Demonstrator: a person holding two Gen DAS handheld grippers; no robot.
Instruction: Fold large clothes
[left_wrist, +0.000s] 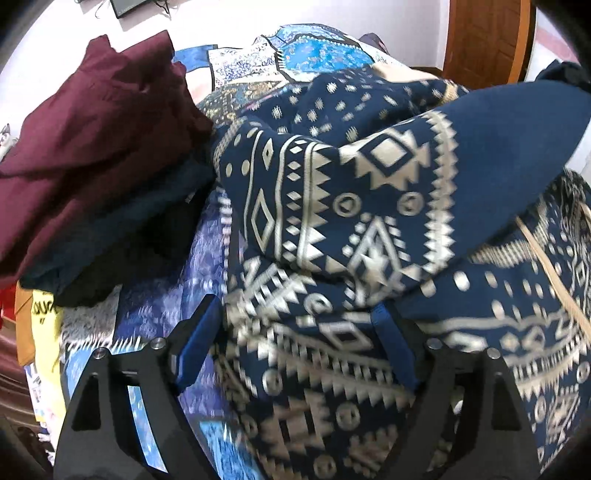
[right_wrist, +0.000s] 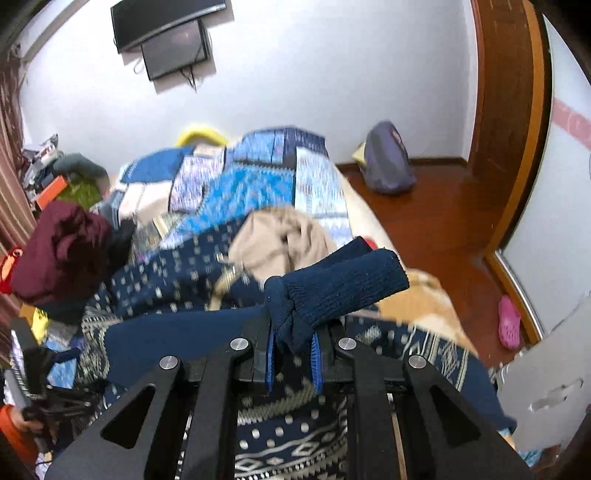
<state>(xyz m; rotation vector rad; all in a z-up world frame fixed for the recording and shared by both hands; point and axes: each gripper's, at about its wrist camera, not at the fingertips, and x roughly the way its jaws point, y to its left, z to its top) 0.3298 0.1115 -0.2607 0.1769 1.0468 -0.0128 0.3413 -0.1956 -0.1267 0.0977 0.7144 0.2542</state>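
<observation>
Bedroom, patchwork bedspread (right_wrist: 258, 173) | navy patterned sweater (left_wrist: 332, 206) heaped on it, beside maroon garment (left_wrist: 99, 122) | right gripper (right_wrist: 293, 354) clamped on sweater's ribbed cuff (right_wrist: 340, 288) | left gripper (left_wrist: 295, 332) spread wide, sweater fabric between its fingers, not pinched

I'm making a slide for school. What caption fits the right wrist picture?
The right gripper pinches the ribbed navy cuff of a patterned sweater above a cluttered bed.
</observation>
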